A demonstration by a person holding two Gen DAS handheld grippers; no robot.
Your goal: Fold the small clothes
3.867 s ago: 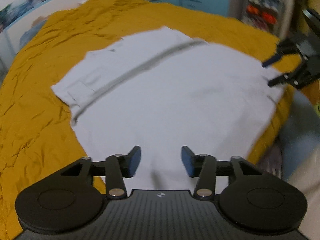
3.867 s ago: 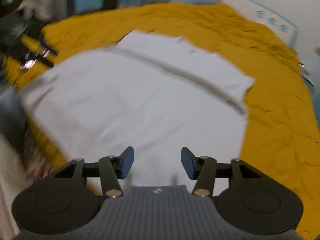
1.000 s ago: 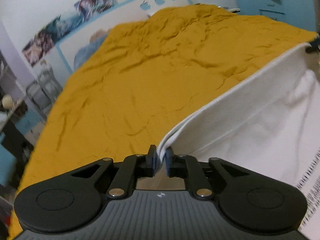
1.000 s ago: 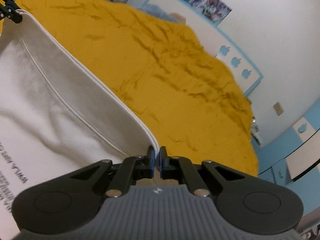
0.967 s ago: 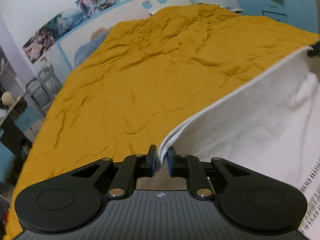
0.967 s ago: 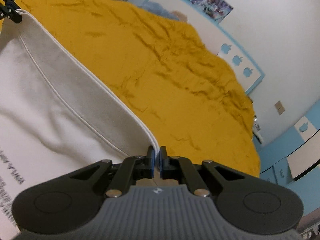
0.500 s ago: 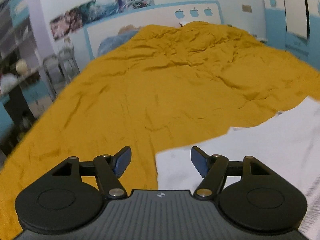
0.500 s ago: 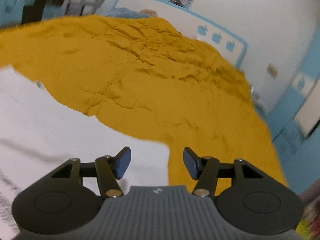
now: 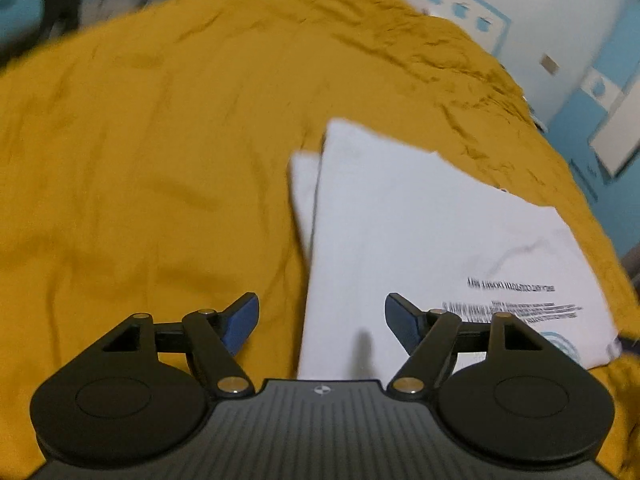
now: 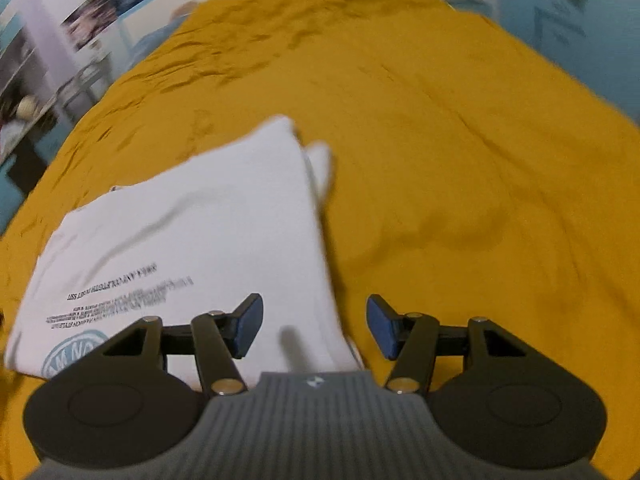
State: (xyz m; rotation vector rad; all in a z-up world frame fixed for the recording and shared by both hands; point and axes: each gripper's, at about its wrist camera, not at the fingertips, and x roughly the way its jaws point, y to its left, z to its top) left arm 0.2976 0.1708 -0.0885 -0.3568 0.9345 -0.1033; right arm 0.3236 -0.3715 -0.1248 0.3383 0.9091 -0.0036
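Note:
A white T-shirt (image 9: 420,240) lies folded flat on the mustard-yellow bedspread (image 9: 140,160), printed side up with dark text and a blue round logo. A narrow lower layer sticks out along its left edge. My left gripper (image 9: 322,320) is open and empty, hovering over the shirt's near left edge. In the right wrist view the same shirt (image 10: 200,240) lies left of centre on the bedspread (image 10: 460,160). My right gripper (image 10: 315,326) is open and empty above the shirt's near right edge.
The yellow bedspread covers the whole bed around the shirt. A white wall with a blue-framed panel (image 9: 472,16) stands behind the bed, with blue cabinets (image 9: 600,112) to the right. Shelves and posters (image 10: 44,60) line the left side.
Both grippers, shut on the shirt's edge a second ago, opened and let it drop. They have since pulled back and tilted down, so the folded shirt now shows whole.

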